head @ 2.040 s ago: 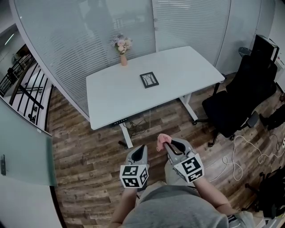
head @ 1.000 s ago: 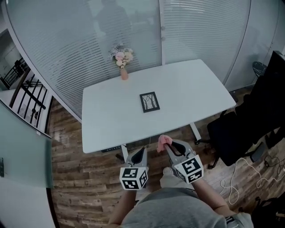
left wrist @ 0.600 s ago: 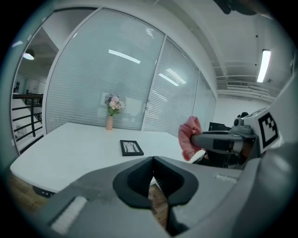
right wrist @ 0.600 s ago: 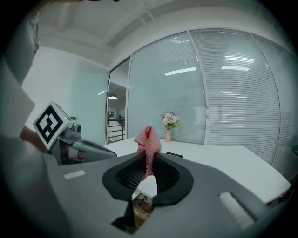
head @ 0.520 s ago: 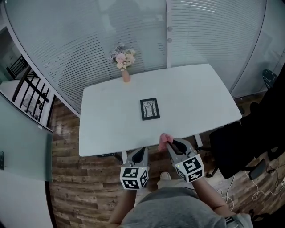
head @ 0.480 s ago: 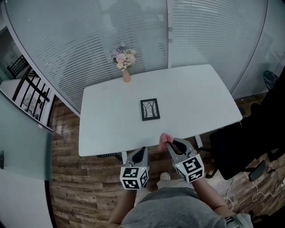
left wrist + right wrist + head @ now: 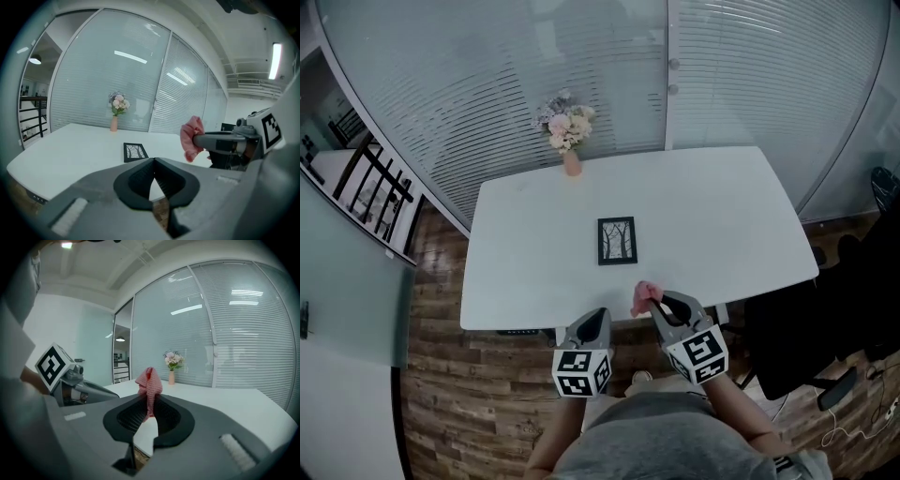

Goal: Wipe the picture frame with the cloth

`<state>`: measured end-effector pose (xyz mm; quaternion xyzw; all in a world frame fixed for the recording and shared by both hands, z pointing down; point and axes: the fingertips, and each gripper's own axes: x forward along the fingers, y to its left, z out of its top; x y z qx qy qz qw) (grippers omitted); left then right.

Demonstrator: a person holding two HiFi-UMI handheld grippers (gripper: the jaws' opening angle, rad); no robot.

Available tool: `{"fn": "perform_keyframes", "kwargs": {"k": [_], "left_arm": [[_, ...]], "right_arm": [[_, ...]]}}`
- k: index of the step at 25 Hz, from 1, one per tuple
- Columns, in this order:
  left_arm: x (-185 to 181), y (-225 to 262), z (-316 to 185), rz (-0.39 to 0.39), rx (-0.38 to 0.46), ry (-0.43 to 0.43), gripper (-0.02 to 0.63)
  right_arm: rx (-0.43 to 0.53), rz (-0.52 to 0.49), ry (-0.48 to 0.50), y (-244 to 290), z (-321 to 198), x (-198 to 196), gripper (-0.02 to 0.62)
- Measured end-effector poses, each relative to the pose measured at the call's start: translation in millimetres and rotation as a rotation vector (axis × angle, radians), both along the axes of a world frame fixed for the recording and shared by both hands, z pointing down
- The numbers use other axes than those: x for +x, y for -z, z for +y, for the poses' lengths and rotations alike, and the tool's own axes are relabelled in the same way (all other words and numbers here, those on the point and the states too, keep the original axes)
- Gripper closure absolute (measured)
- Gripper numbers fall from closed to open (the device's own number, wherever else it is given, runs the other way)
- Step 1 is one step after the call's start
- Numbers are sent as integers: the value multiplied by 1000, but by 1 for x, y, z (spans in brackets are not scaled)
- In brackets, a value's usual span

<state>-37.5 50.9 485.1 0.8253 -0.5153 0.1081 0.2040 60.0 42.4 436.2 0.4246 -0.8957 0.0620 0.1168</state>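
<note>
Holding the cloth [image 7: 643, 294] pinched in the right claw [image 7: 650, 304], pink fabric bunched up above the jaws. Beside it the left claw [image 7: 602, 317] is closed, nothing in it. Both hang at lower centre, just off the near edge of the white surface [image 7: 722, 216]. The picture frame [image 7: 617, 240] lies flat mid-frame, apart from the cloth. Wiping not yet begun; the reach and the whole wipe remain, by my reading. Flower vase [image 7: 571, 150] at upper centre, dark chair [image 7: 797, 337] lower right. Neither looks to obstruct the reach.
</note>
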Motion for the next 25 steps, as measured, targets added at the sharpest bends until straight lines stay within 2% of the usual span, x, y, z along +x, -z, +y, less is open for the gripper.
{"fn": "perform_keyframes", "kwargs": {"k": [15, 25], "left_arm": [[-7, -12, -35, -31, -19, 51, 601], [-15, -24, -76, -32, -32, 38, 603]], "right_arm": [[-40, 9, 59, -26, -50, -5, 555], [-55, 45, 66, -38, -96, -19, 557]]}}
